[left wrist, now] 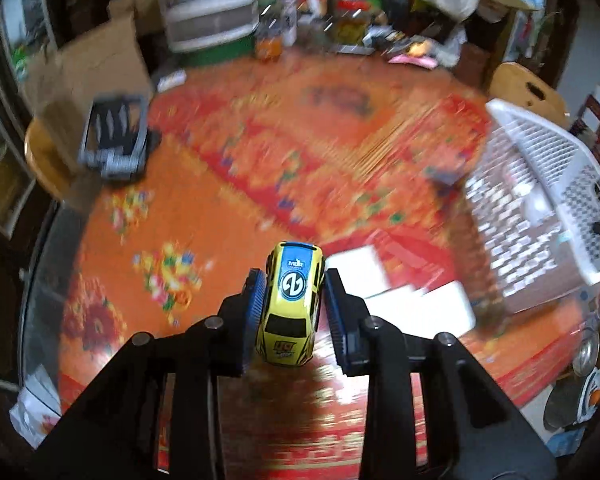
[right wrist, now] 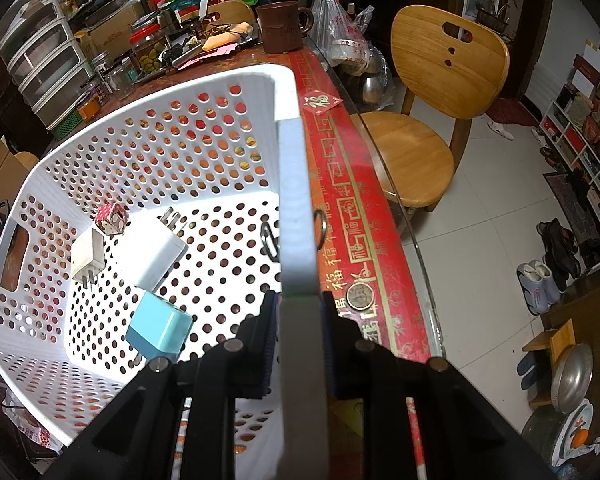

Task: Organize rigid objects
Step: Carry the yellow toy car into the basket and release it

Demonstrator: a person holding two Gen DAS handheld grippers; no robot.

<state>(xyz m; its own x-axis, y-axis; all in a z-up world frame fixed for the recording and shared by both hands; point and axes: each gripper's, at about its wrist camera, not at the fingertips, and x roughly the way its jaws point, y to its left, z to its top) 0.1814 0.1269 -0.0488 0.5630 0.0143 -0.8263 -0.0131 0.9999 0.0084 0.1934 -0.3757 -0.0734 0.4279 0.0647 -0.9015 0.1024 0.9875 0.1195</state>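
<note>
- Toy car (left wrist: 291,304), yellow and blue, sits clamped between the left tool's (left wrist: 294,312) pads above the tabletop (left wrist: 204,208). The view is blurred, so its height is probably low; a loose grip could drop it short of the white basket (left wrist: 540,184), which lies to the right across open cloth.
- Right tool (right wrist: 300,320) is clamped on the basket's rim; inside lie a blue charger (right wrist: 160,328) and white chargers (right wrist: 148,254). Pulling could tip the basket toward the tabletop's near edge.

Cluttered home dining rm: shown by wooden chair (right wrist: 432,92), red-clothed table (right wrist: 352,200), shoes (right wrist: 540,284) lined by wall.
</note>
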